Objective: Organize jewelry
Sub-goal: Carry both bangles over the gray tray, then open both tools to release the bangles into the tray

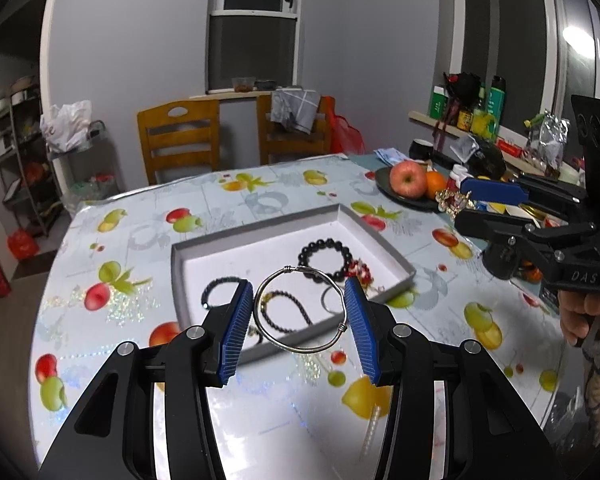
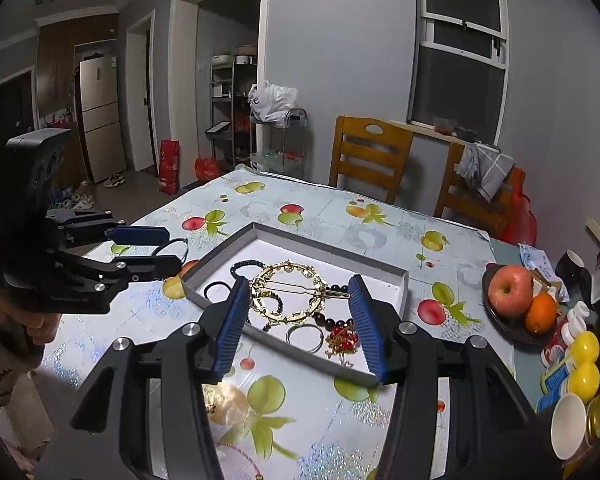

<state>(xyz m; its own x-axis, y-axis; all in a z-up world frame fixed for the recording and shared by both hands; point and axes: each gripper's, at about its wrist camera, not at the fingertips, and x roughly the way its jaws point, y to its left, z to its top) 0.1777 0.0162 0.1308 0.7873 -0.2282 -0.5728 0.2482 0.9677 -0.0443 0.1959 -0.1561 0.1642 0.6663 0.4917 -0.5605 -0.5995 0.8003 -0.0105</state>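
My left gripper [image 1: 298, 300] is shut on a silver wire bangle [image 1: 272, 340], held above the near edge of a shallow grey box [image 1: 256, 227] with a white floor. My right gripper [image 2: 298, 300] is shut on a round gold hair clip [image 2: 290, 316], held over the same box [image 2: 380, 264]. In the box lie a large black bead bracelet [image 1: 324, 258], a thinner black bracelet [image 1: 220, 284], a dark bead string [image 1: 290, 308], a silver ring [image 2: 305, 338] and a red-and-gold piece [image 2: 344, 340]. The right gripper also shows in the left wrist view [image 1: 484, 200], the left gripper in the right wrist view [image 2: 148, 246].
The table has a fruit-print cloth [image 1: 112, 280]. A dark plate with an apple [image 2: 510, 290] and an orange stands at the right, with bottles, yellow caps [image 2: 584, 364] and a white cup [image 2: 568, 426] beside it. Two wooden chairs [image 1: 180, 140] stand behind the table. A pearl strand [image 1: 370, 428] lies on the cloth.
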